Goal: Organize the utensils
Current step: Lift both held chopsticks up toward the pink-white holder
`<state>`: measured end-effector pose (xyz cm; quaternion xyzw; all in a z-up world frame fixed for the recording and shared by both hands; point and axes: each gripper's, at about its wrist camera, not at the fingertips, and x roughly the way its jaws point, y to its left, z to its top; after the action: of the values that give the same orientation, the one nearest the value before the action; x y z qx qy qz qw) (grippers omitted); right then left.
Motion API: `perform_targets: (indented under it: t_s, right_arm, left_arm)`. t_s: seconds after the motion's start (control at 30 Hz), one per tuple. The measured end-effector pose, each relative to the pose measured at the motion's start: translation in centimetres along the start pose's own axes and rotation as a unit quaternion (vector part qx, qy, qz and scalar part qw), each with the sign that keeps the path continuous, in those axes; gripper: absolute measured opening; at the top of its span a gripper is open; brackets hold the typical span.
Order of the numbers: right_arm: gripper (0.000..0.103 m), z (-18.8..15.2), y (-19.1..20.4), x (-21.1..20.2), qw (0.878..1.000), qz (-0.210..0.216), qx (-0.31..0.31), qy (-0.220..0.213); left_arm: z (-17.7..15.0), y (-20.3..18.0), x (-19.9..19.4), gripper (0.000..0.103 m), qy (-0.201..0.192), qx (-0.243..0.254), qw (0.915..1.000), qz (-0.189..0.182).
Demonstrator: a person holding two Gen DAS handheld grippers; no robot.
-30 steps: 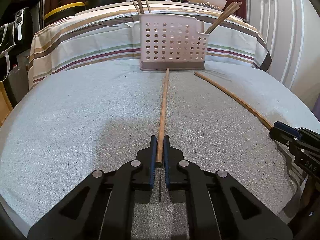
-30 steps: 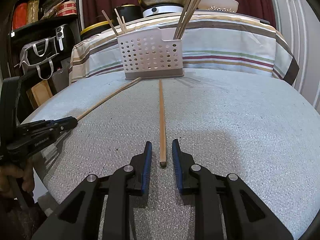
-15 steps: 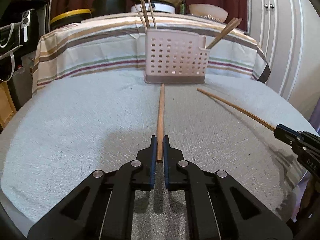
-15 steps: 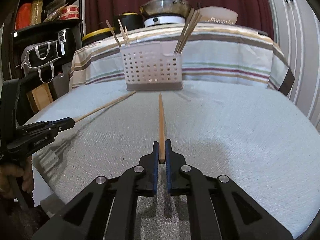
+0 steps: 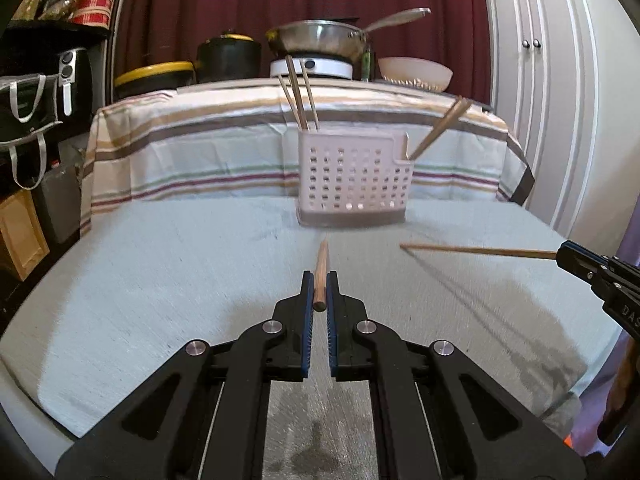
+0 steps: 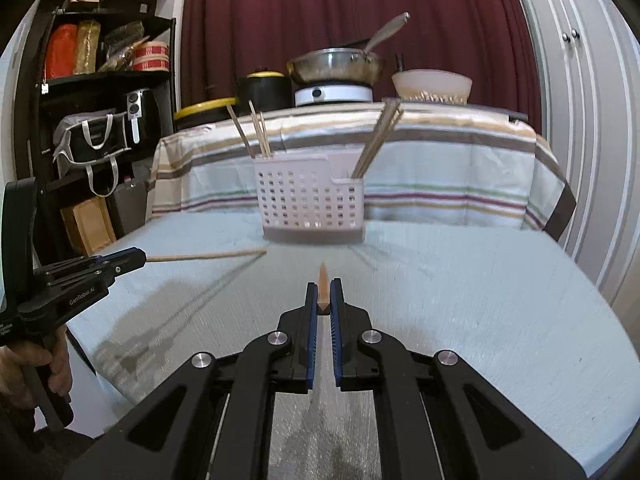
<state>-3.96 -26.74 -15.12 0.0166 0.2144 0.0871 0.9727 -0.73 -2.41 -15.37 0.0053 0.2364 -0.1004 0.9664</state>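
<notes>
While I hold both tools up over the bench [image 5: 168, 280], its pale, lightly textured cover spreads wide beneath them, with thin shadows of the sticks falling across it. Behind it stands a second table under a striped cloth [image 5: 192, 148], carrying a steel pan [image 5: 320, 40] on a white burner, a black pot [image 5: 228, 60] and a white bowl [image 5: 416, 74]; a dark red curtain hangs at the back, black shelves stand to one side and white cupboard doors to the other.

At the far edge of the bench sits a white perforated basket [image 5: 356, 184]. Three chopsticks [image 5: 300, 96] stand in its one end and a leaning pair [image 5: 440, 128] in its other, smaller pocket.

My left hand-held gripper [image 5: 319, 292] is clenched on a round, brown wooden chopstick [image 5: 321, 272], which points at the basket, clear of the cover. My right hand-held gripper [image 6: 324, 300] is likewise clamped on a second chopstick [image 6: 323, 284], squarer at its butt and tapering to a point, also in the air and aimed at the basket.
</notes>
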Motion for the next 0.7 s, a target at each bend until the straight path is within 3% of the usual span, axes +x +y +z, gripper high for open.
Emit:
perform_targets:
  t_s: [0.27, 0.7]
  right_arm:
    - [0.007, 2.9, 0.3, -1.1, 1.0, 0.002, -0.004, -0.028]
    - [0.007, 7.9, -0.1, 1.7, 0.999, 0.006, -0.01, -0.043]
  left_arm:
    - [3.3, 0.8, -2.1, 0.006, -0.014, -0.002, 0.9999, 0.004]
    - [8.9, 1.6, 0.4, 0.007, -0.016, -0.001, 0.9999, -0.001]
